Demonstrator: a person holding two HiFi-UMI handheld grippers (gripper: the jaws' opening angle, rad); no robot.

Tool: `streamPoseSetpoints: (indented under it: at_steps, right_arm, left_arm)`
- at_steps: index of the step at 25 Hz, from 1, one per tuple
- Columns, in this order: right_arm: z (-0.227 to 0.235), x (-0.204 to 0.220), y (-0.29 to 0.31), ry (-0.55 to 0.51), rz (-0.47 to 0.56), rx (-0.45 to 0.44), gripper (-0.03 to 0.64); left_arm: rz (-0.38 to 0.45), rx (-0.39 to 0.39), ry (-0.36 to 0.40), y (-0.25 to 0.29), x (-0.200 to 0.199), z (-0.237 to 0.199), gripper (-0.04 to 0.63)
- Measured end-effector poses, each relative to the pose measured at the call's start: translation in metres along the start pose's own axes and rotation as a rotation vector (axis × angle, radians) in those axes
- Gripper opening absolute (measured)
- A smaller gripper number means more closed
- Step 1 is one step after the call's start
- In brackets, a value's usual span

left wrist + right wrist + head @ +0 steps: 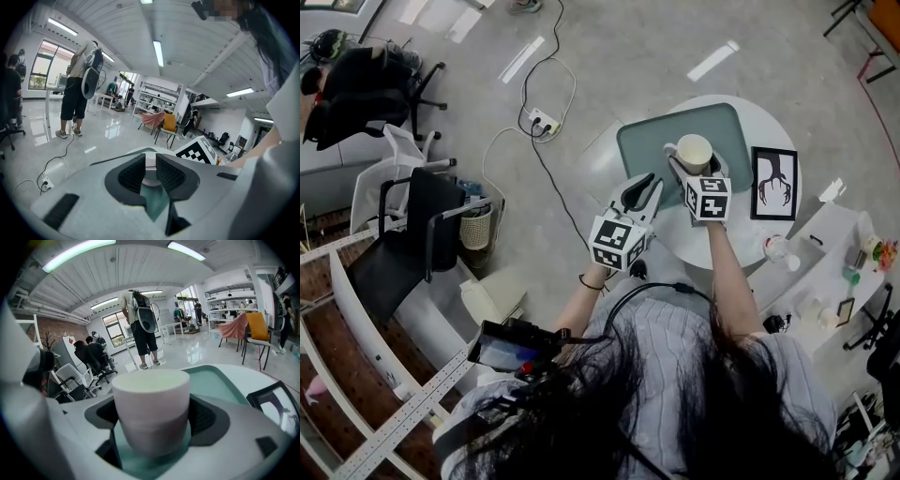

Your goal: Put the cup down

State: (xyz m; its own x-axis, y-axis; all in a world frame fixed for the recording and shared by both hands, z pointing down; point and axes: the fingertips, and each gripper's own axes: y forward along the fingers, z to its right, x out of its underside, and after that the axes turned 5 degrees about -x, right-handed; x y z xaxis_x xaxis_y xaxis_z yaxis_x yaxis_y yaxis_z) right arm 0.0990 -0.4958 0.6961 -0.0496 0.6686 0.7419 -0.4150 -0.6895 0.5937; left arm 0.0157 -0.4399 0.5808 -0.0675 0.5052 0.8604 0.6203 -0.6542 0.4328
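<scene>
- The right gripper (695,169) was clamped on the cup (151,404); its two dark pads pressed against opposite sides of the cup wall, as seen in the right gripper view.
- The cup was cream-coloured, upright and open at the top; it stood over the near right part of the green mat (722,127); the lower edge of the cup was blurred, so contact between its base and the mat could not be determined.
- The green mat lay on a round white surface (772,131); it covered the left and middle portion of that surface.
- The left gripper (644,189) was positioned at the near left edge of the mat, just beside the right gripper but apart from it; its jaws stood a narrow gap apart with nothing between them; through that gap only the mat and the surface were visible in the left gripper view.
- A black picture frame (773,183) with a branching dark figure on white lay flat on the surface, just to the right of the mat.
- A white power strip (542,122) with trailing cables lay on the floor, well to the left of the mat.
- A black chair (412,239) stood further left of the mat, beyond the power strip.
</scene>
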Motion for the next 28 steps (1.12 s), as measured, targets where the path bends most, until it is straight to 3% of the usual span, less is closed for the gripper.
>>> streamPoseSetpoints:
  at_steps: [15,21,28]
  right_arm:
    - [-0.005,0.025,-0.004,-0.162,-0.069,0.041,0.420]
    - [-0.005,0.038,-0.001,-0.083,-0.139,0.036,0.420]
    - [-0.005,0.040,-0.009,-0.033,-0.134,0.066,0.420]
  left_arm:
    - [0.000,0.014,0.022,-0.006,0.001,0.007,0.077]
    - [-0.002,0.022,0.036,-0.012,0.001,0.010,0.077]
    - [0.004,0.016,0.052,-0.023,0.002,0.008,0.077]
